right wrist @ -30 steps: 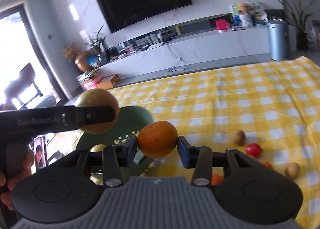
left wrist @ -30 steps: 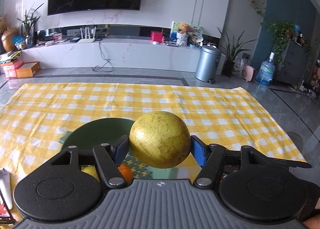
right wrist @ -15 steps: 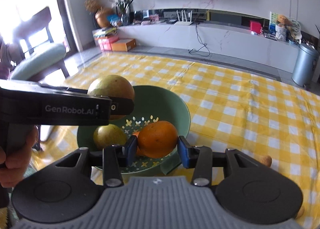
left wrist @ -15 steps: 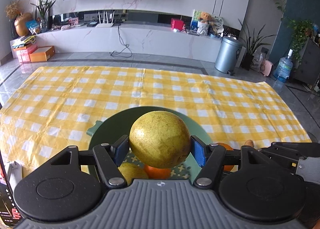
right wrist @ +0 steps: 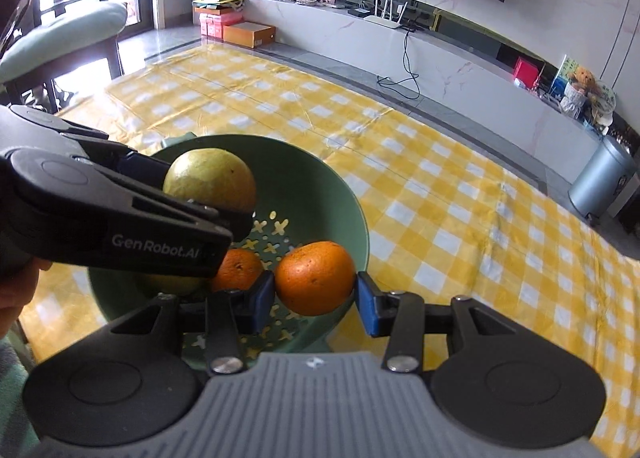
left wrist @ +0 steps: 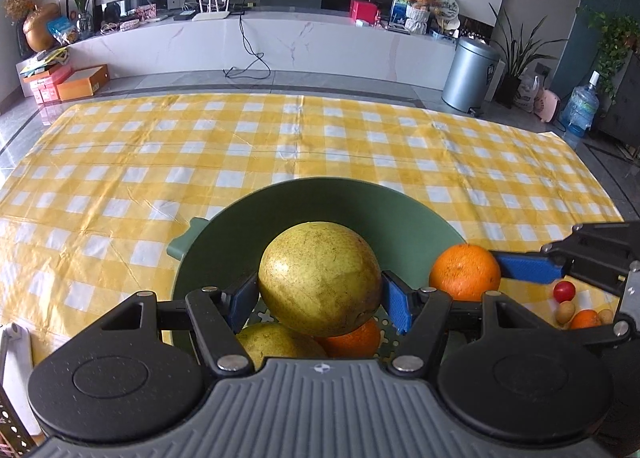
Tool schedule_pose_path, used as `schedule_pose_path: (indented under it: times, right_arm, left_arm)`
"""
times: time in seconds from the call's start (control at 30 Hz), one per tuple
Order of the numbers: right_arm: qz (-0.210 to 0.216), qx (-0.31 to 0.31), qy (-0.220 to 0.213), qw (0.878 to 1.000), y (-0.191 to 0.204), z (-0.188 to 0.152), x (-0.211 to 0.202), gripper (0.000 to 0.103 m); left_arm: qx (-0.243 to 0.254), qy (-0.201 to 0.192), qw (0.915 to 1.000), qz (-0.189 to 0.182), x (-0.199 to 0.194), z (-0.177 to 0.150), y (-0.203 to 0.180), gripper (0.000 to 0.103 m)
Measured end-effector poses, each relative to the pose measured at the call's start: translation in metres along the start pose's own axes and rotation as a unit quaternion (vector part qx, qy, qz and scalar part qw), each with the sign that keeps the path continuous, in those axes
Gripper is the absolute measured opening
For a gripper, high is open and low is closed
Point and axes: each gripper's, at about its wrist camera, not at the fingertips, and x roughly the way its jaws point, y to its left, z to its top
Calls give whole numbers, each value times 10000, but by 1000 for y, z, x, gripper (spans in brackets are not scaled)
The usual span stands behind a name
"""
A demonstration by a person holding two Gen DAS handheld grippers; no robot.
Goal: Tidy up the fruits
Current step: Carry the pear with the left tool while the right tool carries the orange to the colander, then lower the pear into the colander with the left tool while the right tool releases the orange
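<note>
A: Two grippers, both loaded. Left gripper (left wrist: 320, 300) has its blue pads pressed on either side of a big yellow-green pear-like fruit (left wrist: 319, 273), jaws spread wide to take it. Right gripper (right wrist: 316, 294) is set narrower, clamped on an orange (right wrist: 315, 277).

B: Why up in the air like that?

A: My reading: both are staged over the green colander bowl (right wrist: 320, 193) for dropping in. Directly under the left jaws, the bowl floor; the right one's orange hangs over the near rim.

B: Already in the bowl?

A: Below and just behind the left gripper's fruit, one yellow-green fruit (left wrist: 280, 342) and one orange (left wrist: 352, 338). So two of each kind, counting the held ones.

B: Leftovers?

A: Off to the left gripper's right, past the other gripper's fingers, on the yellow checked cloth (left wrist: 240, 161): one small red fruit (left wrist: 564, 291), one small orange fruit (left wrist: 585, 319), two tan ones (left wrist: 565, 312). More may be hidden.
</note>
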Motion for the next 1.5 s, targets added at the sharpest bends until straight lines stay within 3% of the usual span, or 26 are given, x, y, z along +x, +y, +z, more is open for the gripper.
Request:
schedule_pose_path:
  times: [0.53,0.7,1.03,1.5]
  right_arm:
    - [-244,-1403,458,9888,16,14,17,41]
    - [-465,-1768,576,9815,20,15,18,27]
    - [-447,-1655,632,9832,19,17,19,28]
    - [-339,-1241,582,9900,14,12,9,29]
  left_arm:
    - [142,137,9998,16,14,-5,-1,76]
    - [116,115,9999,-32,15,-5,2,76]
    - [348,-76,9994,38,7,-9,-2,86]
    - [158,-257,9995,110,-5,-12,3,86]
